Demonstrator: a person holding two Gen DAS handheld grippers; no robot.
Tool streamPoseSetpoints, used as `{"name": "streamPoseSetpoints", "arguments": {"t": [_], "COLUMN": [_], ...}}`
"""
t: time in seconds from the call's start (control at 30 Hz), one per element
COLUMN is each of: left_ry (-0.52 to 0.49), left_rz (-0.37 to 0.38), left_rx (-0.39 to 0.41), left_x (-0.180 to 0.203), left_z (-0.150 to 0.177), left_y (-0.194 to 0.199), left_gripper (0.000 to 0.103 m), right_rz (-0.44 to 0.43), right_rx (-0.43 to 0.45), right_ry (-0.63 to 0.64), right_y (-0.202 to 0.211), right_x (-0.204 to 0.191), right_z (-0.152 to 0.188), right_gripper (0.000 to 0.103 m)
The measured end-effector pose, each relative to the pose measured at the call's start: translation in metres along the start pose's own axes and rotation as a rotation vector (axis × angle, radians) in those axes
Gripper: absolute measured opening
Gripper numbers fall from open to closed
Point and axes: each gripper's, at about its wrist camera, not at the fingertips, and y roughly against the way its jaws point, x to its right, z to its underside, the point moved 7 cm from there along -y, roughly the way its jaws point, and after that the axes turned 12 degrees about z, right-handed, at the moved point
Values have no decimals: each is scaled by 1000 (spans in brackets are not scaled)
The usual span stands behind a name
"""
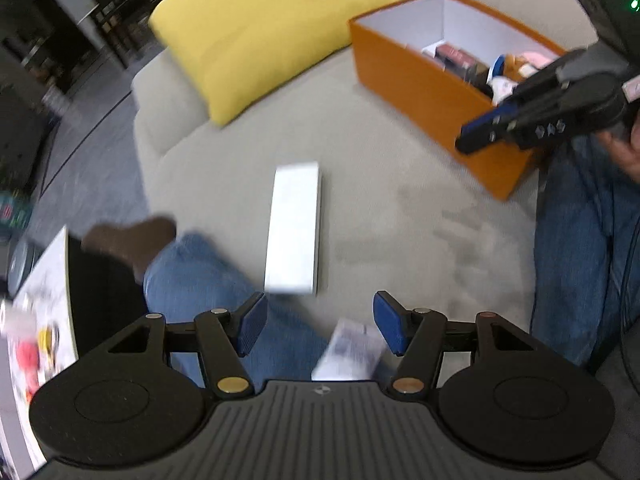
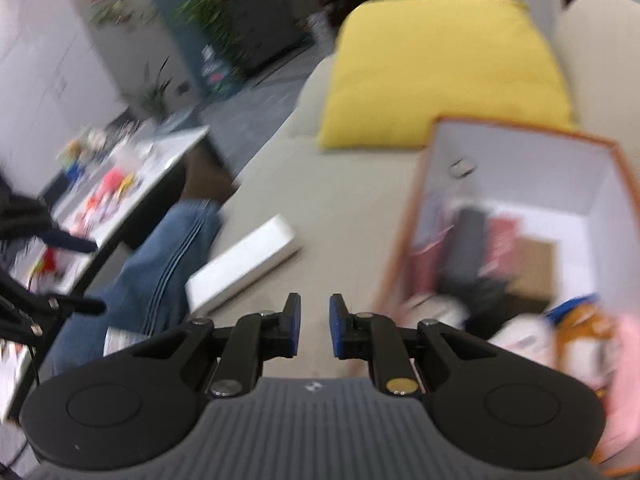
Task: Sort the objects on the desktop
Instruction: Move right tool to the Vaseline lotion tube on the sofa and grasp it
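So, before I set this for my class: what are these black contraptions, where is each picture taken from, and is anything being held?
They are hand-held grabbing tools, one in each of a person's hands, each with a camera looking along its two fingers. One picture is from the left gripper, standing wide open and empty; the other from the right gripper, fingers nearly together, nothing between them. Both look down on a grey sofa where a long white box lies loose beside an orange box already holding sorted things. A yellow cushion sits behind.
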Motion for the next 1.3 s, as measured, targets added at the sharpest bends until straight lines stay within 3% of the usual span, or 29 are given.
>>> {"name": "streamPoseSetpoints", "arguments": {"t": [0.1,0.27,0.43,0.73,1.0,1.17,1.3], "left_ry": [41,105,142,151,130,113,112], "left_rz": [-3,6,12,14,31,37,48], "left_rx": [-21,-17,21,43,47,42,46], "left_x": [-2,-4,-8,-13,-14,-18,-23], "left_z": [29,59,65,69,62,59,57], "left_y": [3,5,10,11,4,0,-5], "left_gripper": [70,70,70,70,70,70,70], "right_rz": [-33,-13,-5,10,-24,-74,-92], "right_rx": [-46,-54,-55,-75,-34,-46,-68], "right_ry": [2,56,85,180,578,824,999], "right_y": [-9,-4,16,1,-29,-52,-64], "right_x": [-26,-42,-53,-80,-128,-151,-161], "right_z": [20,35,51,68,75,77,80], "right_gripper": [18,18,18,19,30,40,41]}}
